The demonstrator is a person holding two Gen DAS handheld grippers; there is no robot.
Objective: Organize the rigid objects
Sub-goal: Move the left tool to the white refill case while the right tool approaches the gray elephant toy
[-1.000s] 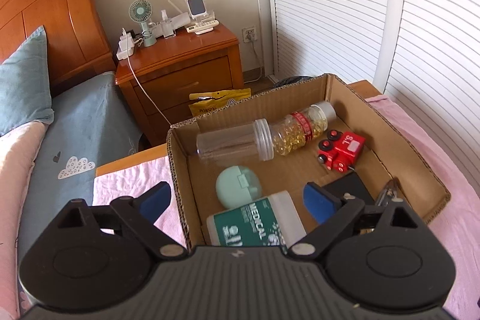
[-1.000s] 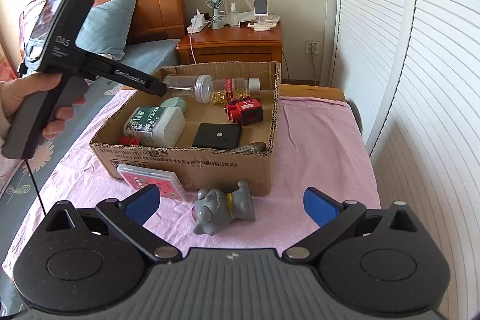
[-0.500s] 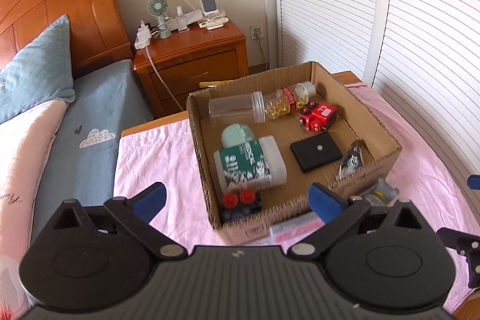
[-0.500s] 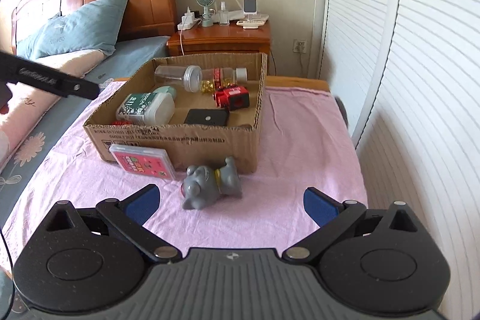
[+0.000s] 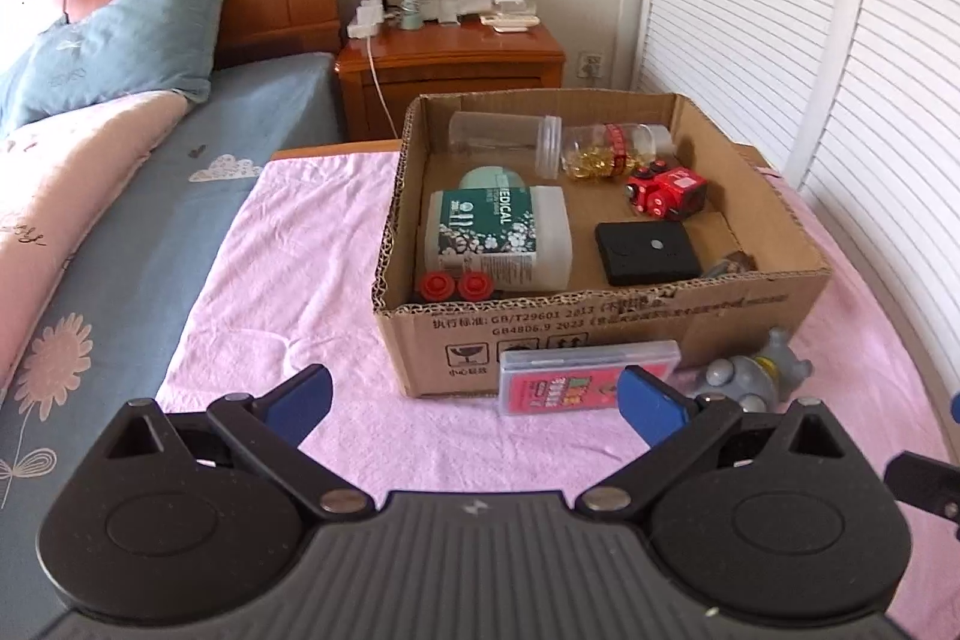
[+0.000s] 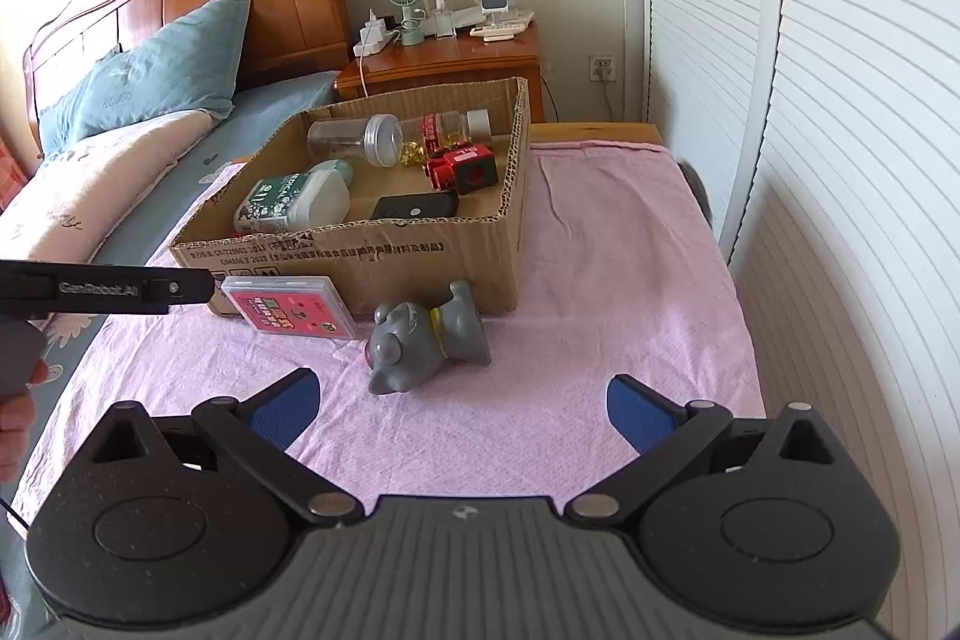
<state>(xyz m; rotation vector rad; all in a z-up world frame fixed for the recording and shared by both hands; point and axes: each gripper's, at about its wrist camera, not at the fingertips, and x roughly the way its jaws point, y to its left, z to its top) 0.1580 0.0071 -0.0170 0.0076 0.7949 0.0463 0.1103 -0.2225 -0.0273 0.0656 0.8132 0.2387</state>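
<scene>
An open cardboard box (image 5: 606, 322) (image 6: 384, 253) stands on a pink cloth. It holds a green-labelled medical bottle (image 5: 498, 235), a clear jar (image 5: 510, 142), a pill bottle (image 5: 606, 151), a red toy (image 5: 666, 193) and a black flat case (image 5: 648, 253). A pink card case (image 5: 591, 379) (image 6: 288, 307) and a grey toy figure (image 5: 753, 376) (image 6: 423, 337) lie on the cloth against the box front. My left gripper (image 5: 474, 403) is open and empty, short of the box. My right gripper (image 6: 462, 409) is open and empty, just short of the grey figure.
A bed with a blue pillow (image 6: 162, 64) lies to the left. A wooden nightstand (image 5: 450, 58) with a small fan stands behind the box. White louvred doors (image 6: 840, 70) run along the right. Pink cloth (image 6: 618, 244) lies to the right of the box.
My left gripper has pulled back from above the box to the near side, low over the cloth. My right gripper has moved a little closer to the grey figure.
</scene>
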